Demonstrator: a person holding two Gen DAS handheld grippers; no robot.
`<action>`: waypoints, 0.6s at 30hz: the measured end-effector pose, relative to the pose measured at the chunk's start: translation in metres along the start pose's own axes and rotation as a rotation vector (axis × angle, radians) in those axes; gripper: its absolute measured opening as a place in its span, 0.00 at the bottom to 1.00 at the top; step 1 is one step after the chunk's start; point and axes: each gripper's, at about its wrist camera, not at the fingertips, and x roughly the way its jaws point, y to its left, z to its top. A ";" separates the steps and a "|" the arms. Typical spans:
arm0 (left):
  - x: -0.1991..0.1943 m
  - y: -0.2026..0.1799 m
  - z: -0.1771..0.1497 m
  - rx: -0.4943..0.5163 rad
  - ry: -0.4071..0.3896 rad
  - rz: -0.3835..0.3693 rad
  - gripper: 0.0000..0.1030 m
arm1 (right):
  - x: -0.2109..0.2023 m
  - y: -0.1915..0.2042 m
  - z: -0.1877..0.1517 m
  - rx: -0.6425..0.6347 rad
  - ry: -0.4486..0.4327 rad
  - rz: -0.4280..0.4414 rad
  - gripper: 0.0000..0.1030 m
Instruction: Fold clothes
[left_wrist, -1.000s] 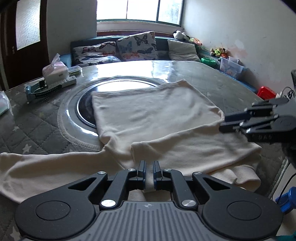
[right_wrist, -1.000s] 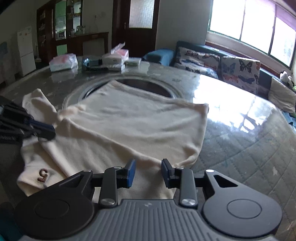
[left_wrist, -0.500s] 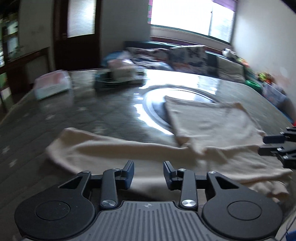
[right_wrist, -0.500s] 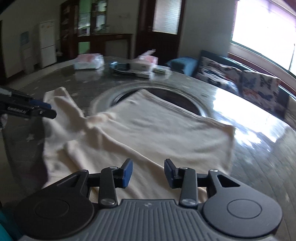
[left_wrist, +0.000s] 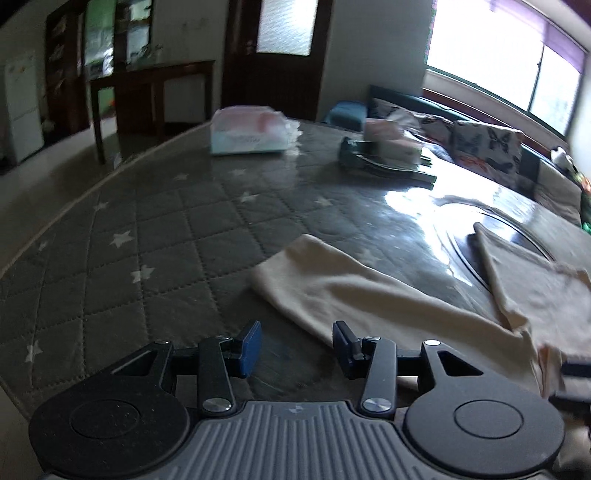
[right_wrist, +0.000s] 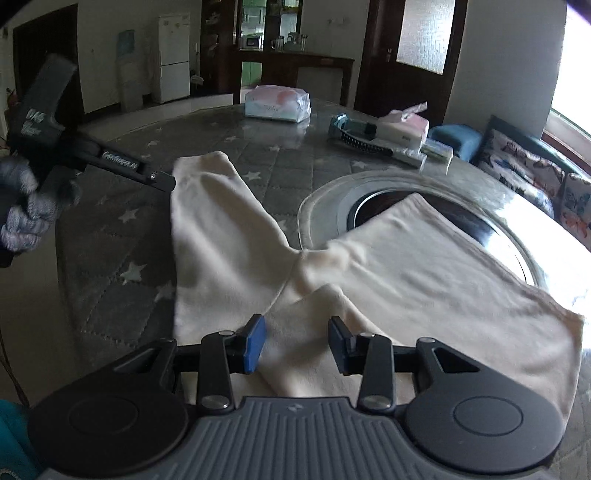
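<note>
A cream long-sleeved top (right_wrist: 388, 273) lies flat on the round table. One sleeve (right_wrist: 207, 229) stretches out to the left; the other is folded over the body near me. In the left wrist view the stretched sleeve (left_wrist: 354, 291) runs rightward to the body (left_wrist: 535, 280). My left gripper (left_wrist: 296, 345) is open and empty, just short of the sleeve's cuff end; it also shows in the right wrist view (right_wrist: 162, 181) beside the cuff. My right gripper (right_wrist: 296, 345) is open and empty above the folded sleeve.
The table has a grey quilted star cover (left_wrist: 147, 236) and a round glass inset (right_wrist: 461, 218). Tissue packs (right_wrist: 277, 101), a brush and a box (right_wrist: 376, 142) lie at the far side. A sofa with butterfly cushions (left_wrist: 487, 140) stands behind.
My left gripper opened, let go of the cloth and swung left to the sleeve's cuff end. My right gripper opened wider and turned left over the folded sleeve.
</note>
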 end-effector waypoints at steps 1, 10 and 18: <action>0.003 0.003 0.002 -0.020 0.004 0.004 0.45 | -0.001 0.000 0.001 0.005 -0.003 0.000 0.37; 0.014 0.007 0.010 -0.010 -0.029 0.022 0.18 | -0.014 -0.002 -0.004 0.044 -0.027 -0.024 0.37; 0.001 0.004 0.015 -0.045 -0.090 -0.009 0.02 | -0.020 -0.006 -0.011 0.082 -0.030 -0.050 0.37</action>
